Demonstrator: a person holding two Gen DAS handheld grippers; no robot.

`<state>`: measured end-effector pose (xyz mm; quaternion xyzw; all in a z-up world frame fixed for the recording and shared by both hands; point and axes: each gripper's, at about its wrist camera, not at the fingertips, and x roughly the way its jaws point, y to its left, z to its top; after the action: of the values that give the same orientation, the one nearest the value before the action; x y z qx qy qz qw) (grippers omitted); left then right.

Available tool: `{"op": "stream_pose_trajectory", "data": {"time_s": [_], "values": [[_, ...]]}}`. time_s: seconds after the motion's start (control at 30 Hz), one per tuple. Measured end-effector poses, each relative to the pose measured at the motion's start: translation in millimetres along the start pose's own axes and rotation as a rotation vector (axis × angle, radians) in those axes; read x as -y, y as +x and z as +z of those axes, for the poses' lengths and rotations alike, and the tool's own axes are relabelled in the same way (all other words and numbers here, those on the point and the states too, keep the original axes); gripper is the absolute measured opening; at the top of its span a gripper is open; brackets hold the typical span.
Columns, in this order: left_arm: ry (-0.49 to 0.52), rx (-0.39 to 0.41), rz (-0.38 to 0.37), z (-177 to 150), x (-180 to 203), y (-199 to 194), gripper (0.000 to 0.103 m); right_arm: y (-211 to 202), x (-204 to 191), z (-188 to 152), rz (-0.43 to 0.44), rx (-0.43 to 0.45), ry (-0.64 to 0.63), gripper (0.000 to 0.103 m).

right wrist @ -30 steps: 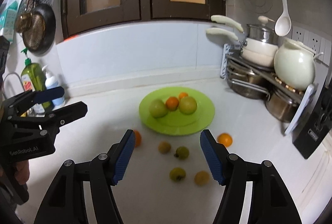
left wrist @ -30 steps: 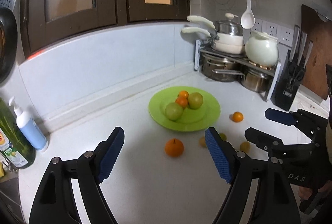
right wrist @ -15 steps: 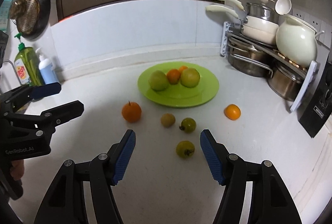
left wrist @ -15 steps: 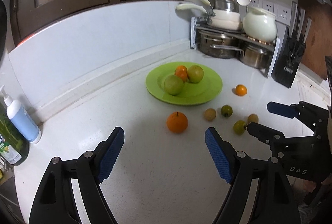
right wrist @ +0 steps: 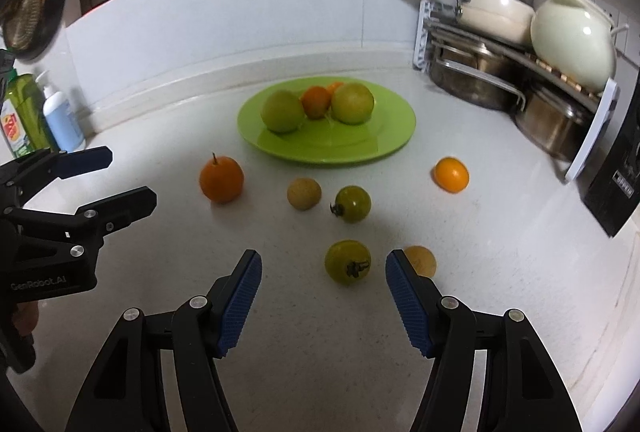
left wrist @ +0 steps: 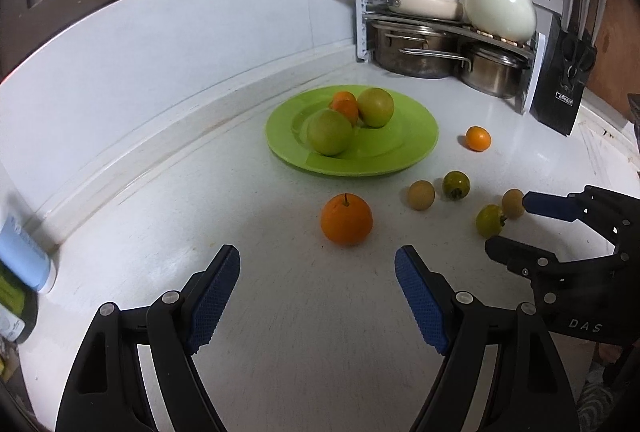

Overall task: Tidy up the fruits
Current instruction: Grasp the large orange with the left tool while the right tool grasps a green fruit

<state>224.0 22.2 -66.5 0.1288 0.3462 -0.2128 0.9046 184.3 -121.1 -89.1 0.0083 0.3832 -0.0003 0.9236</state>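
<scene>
On a white counter [right wrist: 500, 232], the right hand-held gripper [right wrist: 324, 296] hovers with its blue-padded jaws wide apart and nothing between them, lined up on a small green tomato [right wrist: 347, 262] lying just ahead; a tan round fruit [right wrist: 420, 260] sits just beside the right pad. The left hand-held gripper [left wrist: 318, 290] is likewise spread and empty, facing a stemmed orange [left wrist: 346, 219] a little beyond its tips. The tomato looks light, smooth-skinned and easily bruised, and would likely roll; a gentle squeeze across its widest middle, clear of the dark stem scar, seems the safest hold. The orange appears firmer and heavier, with a dimpled peel that should grip well at the equator. Farther on lie a second tan fruit [right wrist: 304, 193], a darker green tomato [right wrist: 353, 203] and, well to the right, a small orange [right wrist: 451, 173]. Beyond them a green plate [right wrist: 384, 147] already carries two green apples [right wrist: 282, 111] and small oranges [right wrist: 316, 102]. At the far right stands a rack of pots [right wrist: 480, 71]. Only the right wrist view shows the soap bottles [right wrist: 60, 119] at far left and the tomato's stem scar; only the left wrist view shows the knife block [left wrist: 564, 99] whole and both small oranges on the plate clearly.
</scene>
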Motion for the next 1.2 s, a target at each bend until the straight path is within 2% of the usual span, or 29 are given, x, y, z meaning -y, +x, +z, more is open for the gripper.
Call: {"op": "stream_pose_trajectory", "data": {"time_s": [0.33, 0.53, 0.67, 0.73, 0.93, 1.2], "values": [[0.035, -0.020, -0.037, 12.0, 4.9, 32.7, 0.075, 23.3, 8.3, 0.9, 0.013, -0.049, 0.034, 0.064], [0.038, -0.033, -0.059, 18.3, 8.2, 49.7, 0.067, 32.1, 12.0, 3.1, 0.021, -0.072, 0.044, 0.056], [0.025, -0.047, -0.087, 21.3, 9.4, 58.7, 0.061, 34.3, 13.9, 5.3, 0.024, -0.076, 0.050, 0.053], [0.026, -0.060, -0.092, 22.1, 11.7, 63.5, 0.053, 34.7, 14.2, 5.6, 0.025, -0.075, 0.051, 0.053], [0.012, -0.082, -0.101, 22.4, 13.1, 71.4, 0.045, 37.7, 15.0, 6.5, 0.031, -0.083, 0.056, 0.049], [0.015, -0.086, -0.089, 22.7, 12.9, 74.2, 0.041, 39.9, 14.6, 5.3, 0.032, -0.087, 0.048, 0.038]]}}
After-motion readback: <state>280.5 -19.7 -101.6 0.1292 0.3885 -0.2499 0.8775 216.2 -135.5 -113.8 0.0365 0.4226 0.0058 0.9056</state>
